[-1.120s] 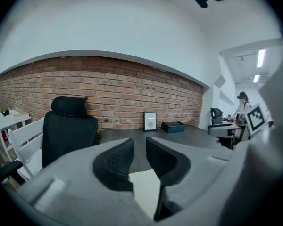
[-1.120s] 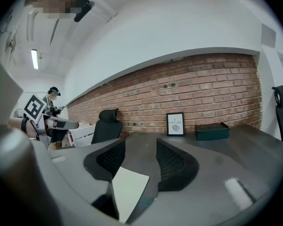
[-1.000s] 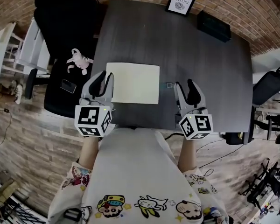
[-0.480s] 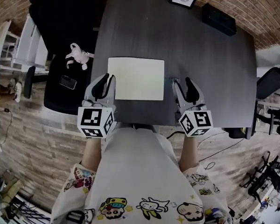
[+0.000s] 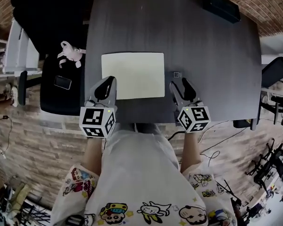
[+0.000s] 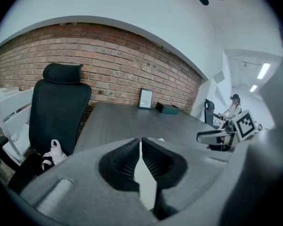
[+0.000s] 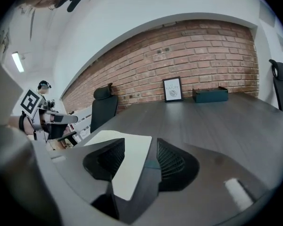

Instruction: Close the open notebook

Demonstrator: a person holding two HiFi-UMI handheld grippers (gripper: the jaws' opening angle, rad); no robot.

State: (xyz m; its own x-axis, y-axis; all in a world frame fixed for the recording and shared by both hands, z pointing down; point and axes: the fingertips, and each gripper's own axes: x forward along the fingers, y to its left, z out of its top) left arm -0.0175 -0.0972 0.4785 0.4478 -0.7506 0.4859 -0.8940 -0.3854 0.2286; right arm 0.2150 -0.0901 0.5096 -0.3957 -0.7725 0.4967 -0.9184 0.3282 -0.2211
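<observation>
- Notebook (image 5: 133,75) lies flat, pale face up, mid-frame on the dark tabletop (image 5: 203,55).
- Left gripper (image 5: 107,80), at its lower-left corner: jaws closed together, holding nothing.
- Right gripper (image 5: 178,84), just right of it: jaws wide apart, empty.

Soft, even indoor light, shadows faint; the dark tabletop (image 5: 203,69) carries a dull sheen. Fisheye bends the brick wall (image 7: 203,55), and black vignettes ring both gripper views.

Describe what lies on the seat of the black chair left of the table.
A pink plush toy and a dark phone lie on the chair seat. Its right edge is hidden under the table.
</observation>
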